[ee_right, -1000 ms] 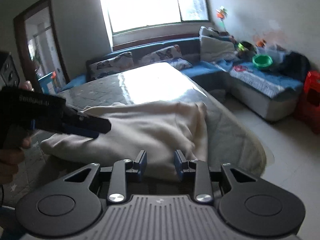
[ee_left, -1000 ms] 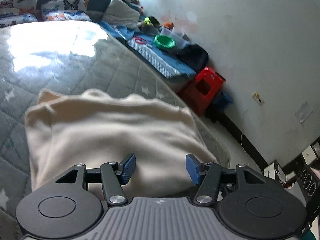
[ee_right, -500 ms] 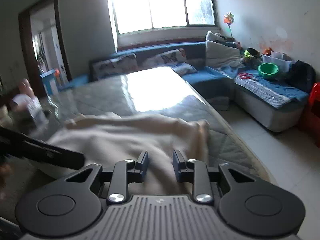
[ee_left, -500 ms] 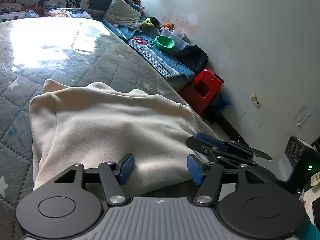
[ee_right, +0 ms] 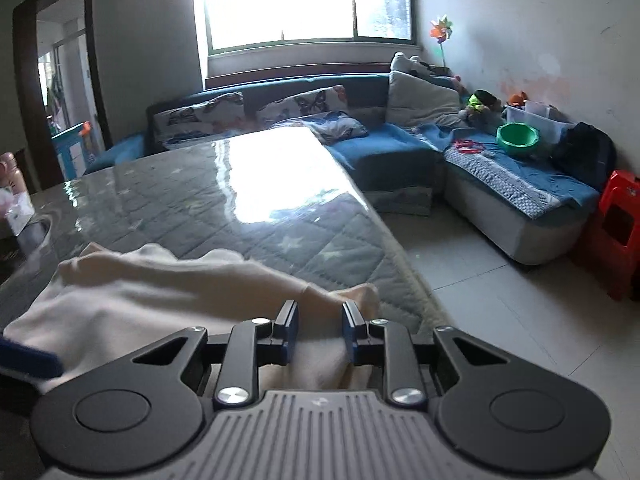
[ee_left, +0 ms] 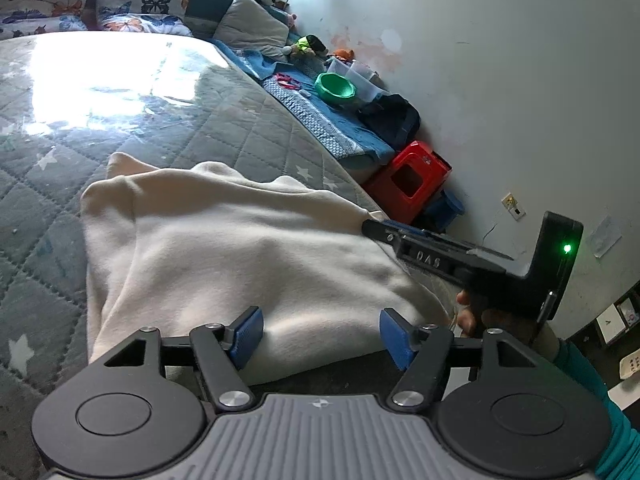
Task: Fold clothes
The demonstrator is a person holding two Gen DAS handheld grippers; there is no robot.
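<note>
Moved in since half a second ago: right gripper, now low at right edge of cream fleece garment, blue-padded jaws narrowly parted astride raised fold, cloth between pads; clamped or not, cannot tell. Left gripper jaws spread wide, hovering at near hem, empty. Garment lying folded on grey quilted star-print mattress. Beyond: green plastic bowl, red plastic stool.
</note>
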